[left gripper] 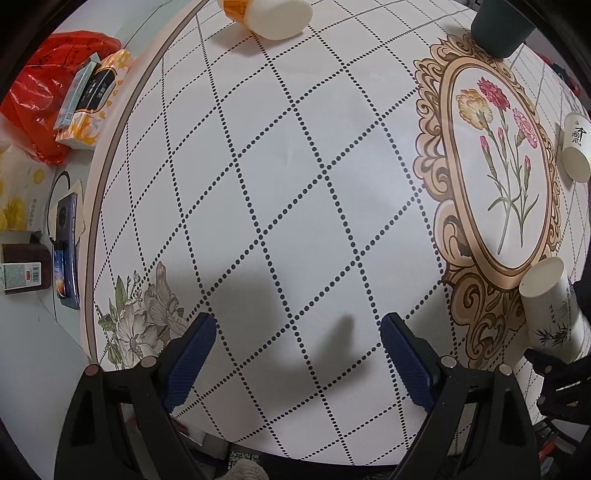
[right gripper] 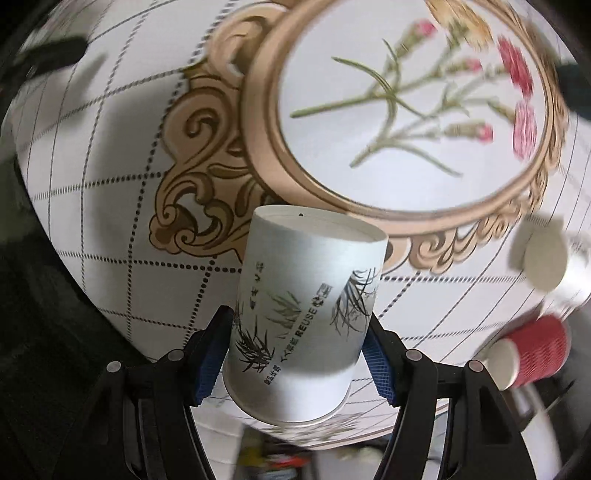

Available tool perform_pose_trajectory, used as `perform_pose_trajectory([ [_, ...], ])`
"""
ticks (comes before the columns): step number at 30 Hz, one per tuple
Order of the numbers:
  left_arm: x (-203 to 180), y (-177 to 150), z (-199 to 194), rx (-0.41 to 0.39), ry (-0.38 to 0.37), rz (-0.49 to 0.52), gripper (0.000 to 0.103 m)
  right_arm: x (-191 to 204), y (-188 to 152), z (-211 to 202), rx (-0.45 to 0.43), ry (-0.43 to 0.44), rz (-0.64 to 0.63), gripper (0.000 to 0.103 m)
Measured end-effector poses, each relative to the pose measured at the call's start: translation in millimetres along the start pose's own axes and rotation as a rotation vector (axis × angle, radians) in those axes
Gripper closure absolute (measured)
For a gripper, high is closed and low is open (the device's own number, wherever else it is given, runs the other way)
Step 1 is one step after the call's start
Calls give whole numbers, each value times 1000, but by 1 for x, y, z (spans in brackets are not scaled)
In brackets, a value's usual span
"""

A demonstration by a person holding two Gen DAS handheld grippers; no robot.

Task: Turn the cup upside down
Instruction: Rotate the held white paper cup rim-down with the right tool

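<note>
My right gripper [right gripper: 299,343] is shut on a white paper cup [right gripper: 306,295] printed with grey bamboo and the word REUSE. The cup is held above the table, its flat base pointing away from me and its rim toward me; the view is motion-blurred. The same cup [left gripper: 550,306] shows at the right edge of the left wrist view, with part of the right gripper behind it. My left gripper [left gripper: 299,350] is open and empty, low over the dotted-grid tablecloth [left gripper: 295,166].
Other cups stand on the table: an orange-and-white one [left gripper: 273,14] at the far edge, a dark green one [left gripper: 502,26], a white one [left gripper: 574,147], a red ribbed one [right gripper: 532,350]. Left of the table lie a red bag [left gripper: 44,96], boxes and a phone [left gripper: 66,251].
</note>
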State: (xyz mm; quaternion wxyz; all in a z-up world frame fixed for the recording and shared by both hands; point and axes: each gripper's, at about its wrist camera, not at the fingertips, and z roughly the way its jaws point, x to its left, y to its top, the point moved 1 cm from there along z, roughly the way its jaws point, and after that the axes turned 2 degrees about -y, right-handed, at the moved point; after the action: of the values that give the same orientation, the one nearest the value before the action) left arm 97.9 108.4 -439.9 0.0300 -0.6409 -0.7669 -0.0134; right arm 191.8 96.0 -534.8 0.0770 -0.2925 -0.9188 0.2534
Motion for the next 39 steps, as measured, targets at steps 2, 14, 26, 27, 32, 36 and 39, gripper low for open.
perform_pose_trajectory([
  [2,2,-1,-2,-3,-1,6,12,-14,5,0,13,41,52,33],
  [14,-4,-5,-11,-8,-1,23,12,-97,48,-18,21,134,194,21],
  [26,-12,-1,-20,-7,-9,37,12,-127,53,-61,-96,110,271,42],
  [27,-13,0,-21,-8,-11,38,12,-131,51,-68,-125,109,284,42],
  [32,-18,5,-23,2,-31,29,12,-174,40,-110,-411,117,447,42],
  [36,-20,10,-22,13,-36,22,12,-204,32,-129,-660,70,607,42],
  [39,-23,13,-22,19,-35,26,12,-204,26,-134,-783,58,714,42],
])
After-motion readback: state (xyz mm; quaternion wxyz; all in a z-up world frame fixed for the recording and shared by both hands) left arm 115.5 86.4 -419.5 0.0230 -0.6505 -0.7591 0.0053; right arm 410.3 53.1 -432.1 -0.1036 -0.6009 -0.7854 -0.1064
